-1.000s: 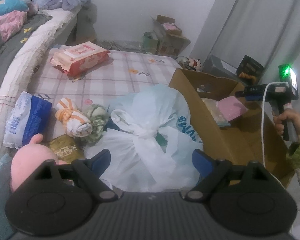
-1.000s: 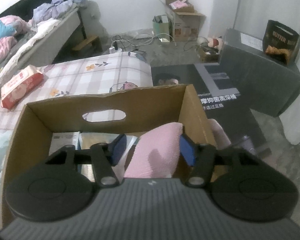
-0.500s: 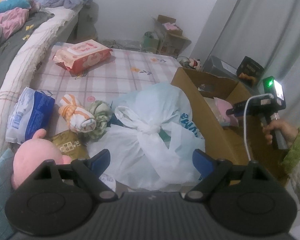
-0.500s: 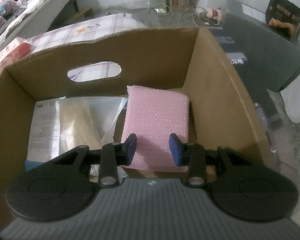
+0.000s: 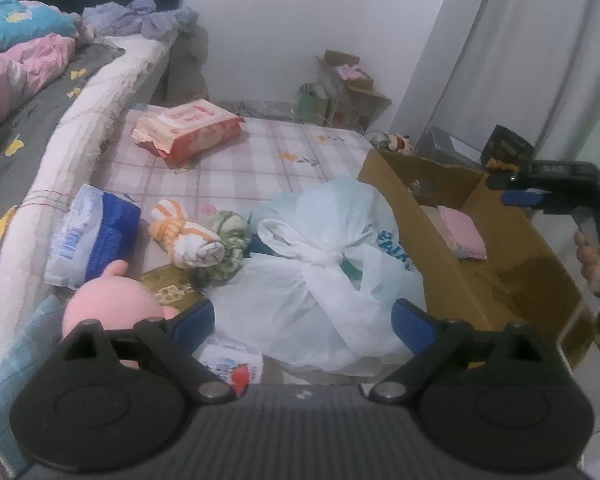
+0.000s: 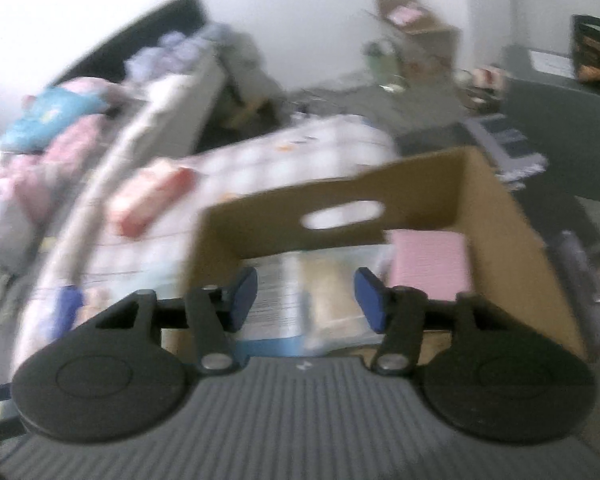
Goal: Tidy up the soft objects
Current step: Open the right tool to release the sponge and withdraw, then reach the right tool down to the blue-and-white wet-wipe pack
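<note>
Sagging under its own knot, a white plastic bag (image 5: 316, 276) of soft goods lies on the checked floor mat (image 5: 236, 164), just beside the cardboard box (image 5: 496, 276) and directly ahead of the left tongs (image 5: 303, 320), which are spread wide and empty. It looks light, slippery and shapeless; the tied neck seems the surest hold. A pink pad (image 5: 462, 232) already sits in the box, where the right tongs (image 6: 306, 300) hover open, empty, their view blurred.
</note>
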